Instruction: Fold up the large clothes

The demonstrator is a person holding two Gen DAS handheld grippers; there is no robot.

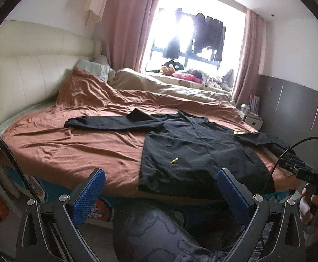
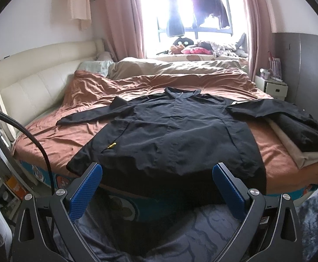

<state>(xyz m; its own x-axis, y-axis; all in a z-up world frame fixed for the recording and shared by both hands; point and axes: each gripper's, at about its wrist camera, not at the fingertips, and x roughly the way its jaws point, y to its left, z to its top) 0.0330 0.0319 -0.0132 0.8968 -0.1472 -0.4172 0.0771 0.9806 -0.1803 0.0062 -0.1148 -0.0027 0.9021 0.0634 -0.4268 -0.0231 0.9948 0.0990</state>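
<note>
A large black jacket (image 1: 194,148) (image 2: 172,135) lies spread flat, front up, on the rust-orange bed cover (image 1: 71,144) (image 2: 71,135), collar toward the window. Its left sleeve (image 1: 97,123) (image 2: 89,114) stretches out toward the headboard; the right sleeve (image 2: 266,109) rests over a folded pile. The hem hangs over the near bed edge. A small yellow zip pull (image 1: 174,160) (image 2: 112,145) shows on it. My left gripper (image 1: 161,187) is open, short of the hem, holding nothing. My right gripper (image 2: 156,183) is open too, just before the hem's middle.
Folded dark and beige clothes (image 2: 301,139) lie at the bed's right corner. A cream headboard (image 1: 32,74) lines the left side, a beige duvet (image 2: 176,67) lies beyond. A white nightstand (image 2: 272,87) stands far right. A person's patterned trouser leg (image 1: 150,235) is below the grippers.
</note>
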